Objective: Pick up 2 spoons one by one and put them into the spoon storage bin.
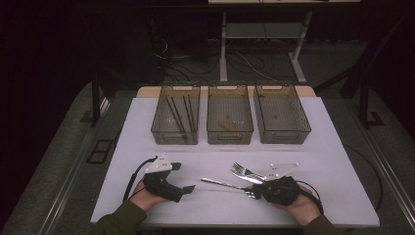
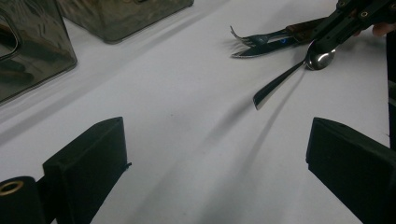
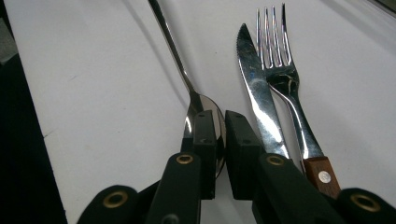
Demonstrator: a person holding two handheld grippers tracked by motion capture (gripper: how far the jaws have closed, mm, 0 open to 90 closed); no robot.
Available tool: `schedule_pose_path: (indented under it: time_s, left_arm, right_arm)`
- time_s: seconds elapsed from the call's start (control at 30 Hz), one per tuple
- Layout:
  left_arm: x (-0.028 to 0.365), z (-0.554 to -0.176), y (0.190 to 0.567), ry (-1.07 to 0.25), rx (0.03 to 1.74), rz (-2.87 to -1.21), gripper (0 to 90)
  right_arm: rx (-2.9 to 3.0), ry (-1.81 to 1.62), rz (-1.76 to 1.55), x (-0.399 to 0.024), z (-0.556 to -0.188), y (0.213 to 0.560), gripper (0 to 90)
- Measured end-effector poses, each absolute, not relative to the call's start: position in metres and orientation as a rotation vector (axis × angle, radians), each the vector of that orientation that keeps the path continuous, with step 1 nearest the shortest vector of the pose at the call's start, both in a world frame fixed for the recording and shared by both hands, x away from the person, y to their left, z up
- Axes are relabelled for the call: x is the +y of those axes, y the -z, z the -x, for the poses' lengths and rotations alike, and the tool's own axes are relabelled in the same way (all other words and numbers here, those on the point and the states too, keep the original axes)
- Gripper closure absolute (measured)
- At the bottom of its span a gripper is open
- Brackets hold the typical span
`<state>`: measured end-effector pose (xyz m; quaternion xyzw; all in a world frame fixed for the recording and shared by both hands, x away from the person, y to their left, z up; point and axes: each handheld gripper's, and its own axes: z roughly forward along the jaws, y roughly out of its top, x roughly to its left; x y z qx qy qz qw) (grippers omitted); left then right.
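A steel spoon [image 1: 220,183] lies on the white table [image 1: 142,147], handle pointing left. My right gripper [image 1: 252,191] is shut on its bowl; in the right gripper view the two black jaws [image 3: 221,121] pinch the bowl's edge while the spoon [image 3: 177,60] handle runs away up the frame. Just right of it lie a serrated knife [image 3: 257,93] and a fork [image 3: 280,70] with wooden handles, side by side. My left gripper [image 1: 183,177] rests on the table left of the spoon handle, open [image 2: 217,158] with nothing between its jaws, facing the spoon [image 2: 275,84].
Three clear bins stand in a row at the back of the table: the left bin [image 1: 173,138] holds dark sticks, the middle bin [image 1: 230,138] a small brownish item, the right bin [image 1: 284,138] looks bare. Table edges are near both hands.
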<state>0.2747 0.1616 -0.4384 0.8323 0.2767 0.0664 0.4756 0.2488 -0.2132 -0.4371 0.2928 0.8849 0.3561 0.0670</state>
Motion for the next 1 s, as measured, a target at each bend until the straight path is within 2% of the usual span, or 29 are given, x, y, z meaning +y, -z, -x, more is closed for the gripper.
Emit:
schedule_pose_path:
  time_s: [0.13, 1.0]
  left_arm:
    - [0.1617, -0.2747, 0.4385, -0.161, 0.676, -2.034, 4.2]
    - [0.1614, -0.2742, 0.4379, -0.156, 0.655, -2.03, 4.3]
  right_arm:
    - [2.679, -1.094, -0.858, -0.2124, -0.2475, 0.4352, 87.1]
    - [2.66, -1.107, -0.87, -0.2167, -0.2493, 0.4282, 87.5]
